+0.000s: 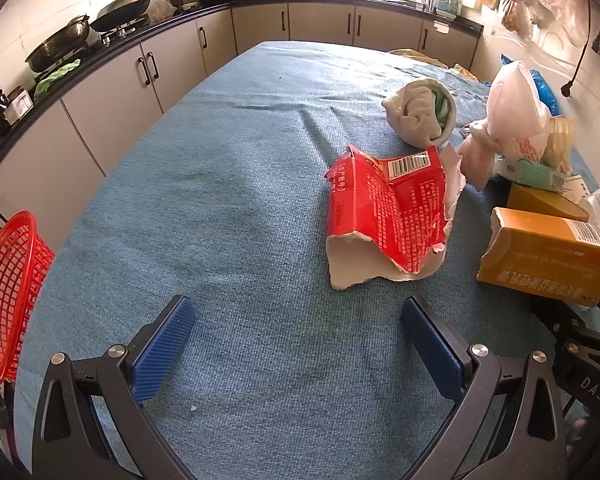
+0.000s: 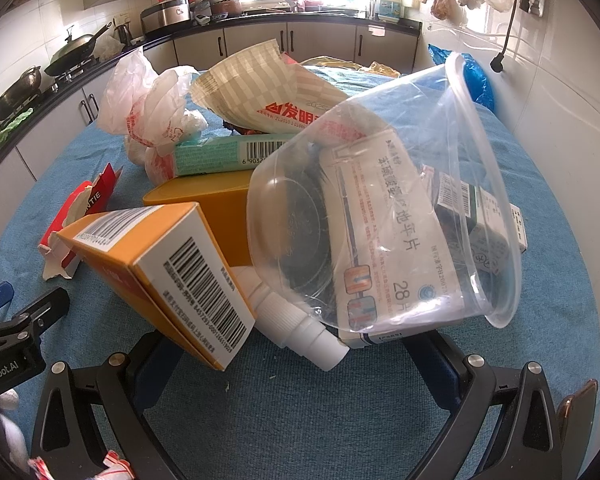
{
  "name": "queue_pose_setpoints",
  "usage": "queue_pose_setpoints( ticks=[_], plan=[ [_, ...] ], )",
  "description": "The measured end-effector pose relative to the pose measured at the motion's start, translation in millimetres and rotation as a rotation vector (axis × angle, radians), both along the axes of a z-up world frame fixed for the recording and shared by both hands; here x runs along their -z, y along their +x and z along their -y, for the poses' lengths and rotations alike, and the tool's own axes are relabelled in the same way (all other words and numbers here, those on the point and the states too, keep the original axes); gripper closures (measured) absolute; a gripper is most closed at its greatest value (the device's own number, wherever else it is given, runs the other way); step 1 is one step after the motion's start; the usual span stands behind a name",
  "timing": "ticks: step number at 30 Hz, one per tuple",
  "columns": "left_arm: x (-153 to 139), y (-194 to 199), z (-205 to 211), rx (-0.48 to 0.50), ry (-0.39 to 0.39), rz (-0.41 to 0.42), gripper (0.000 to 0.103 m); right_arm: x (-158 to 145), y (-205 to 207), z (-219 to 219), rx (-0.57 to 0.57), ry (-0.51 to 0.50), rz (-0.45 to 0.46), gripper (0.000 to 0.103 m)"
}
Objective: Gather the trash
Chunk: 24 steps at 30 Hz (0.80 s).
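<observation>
Clear plastic tub [image 2: 384, 200] lies tipped on the desk [image 2: 300, 408], a white medicine box [image 2: 384, 240] showing through it. Red basket [image 1: 8, 292] at desk edge, contents not visible. Left gripper [image 1: 298, 344] spread wide, empty; right gripper [image 2: 296, 364] spread around the trash pile.

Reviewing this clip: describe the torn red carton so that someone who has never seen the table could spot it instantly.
On the blue cloth-covered table, look just left of the trash heap, ahead of the open left claw. The torn red carton lies flattened there alone, ragged white edges showing, a barcode at its top, unlike the intact orange box beside it.
</observation>
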<state>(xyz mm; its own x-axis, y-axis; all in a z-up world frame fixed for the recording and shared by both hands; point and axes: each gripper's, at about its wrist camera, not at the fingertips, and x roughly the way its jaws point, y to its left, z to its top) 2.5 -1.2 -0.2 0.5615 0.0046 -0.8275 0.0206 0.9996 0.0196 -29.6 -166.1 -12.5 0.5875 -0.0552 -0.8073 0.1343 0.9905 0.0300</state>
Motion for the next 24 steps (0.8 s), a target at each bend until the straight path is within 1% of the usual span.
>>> queue_pose_setpoints(
  ticks=[2, 3, 4, 6, 10, 13, 19, 20, 22, 24],
  plan=[
    [0, -2, 0, 0.000, 0.000, 0.004, 0.000, -3, 0, 3, -0.009, 0.015, -0.038, 0.000],
    [0, -3, 1, 0.000, 0.000, 0.009, 0.000, -4, -2, 5, 0.005, 0.018, -0.058, 0.000],
    [0, -4, 1, 0.000, 0.001, 0.012, 0.000, -2, -3, 6, 0.015, 0.017, -0.058, 0.000],
    [-1, -7, 1, -0.003, 0.002, 0.018, 0.000, -2, -6, 5, -0.003, 0.013, -0.067, 0.000],
    [-2, -12, 2, -0.004, 0.005, 0.022, 0.000, -2, -11, 7, -0.008, 0.020, -0.053, 0.000],
    [-2, -11, 2, 0.004, 0.004, 0.014, 0.000, -2, -16, 9, -0.004, 0.046, -0.035, 0.000],
    [-3, -8, 3, 0.042, 0.007, -0.002, 0.000, -4, -26, 19, -0.002, 0.081, -0.012, 0.000],
    [-4, -8, 3, 0.048, 0.006, -0.007, 0.000, -4, -29, 20, 0.001, 0.085, -0.009, 0.002],
    [-10, -13, 1, 0.057, -0.017, 0.002, 0.009, -7, -34, 24, 0.013, 0.094, 0.006, 0.003],
    [-16, -21, -3, 0.056, -0.037, 0.017, 0.009, -10, -40, 29, 0.022, 0.119, 0.027, 0.003]
  ],
)
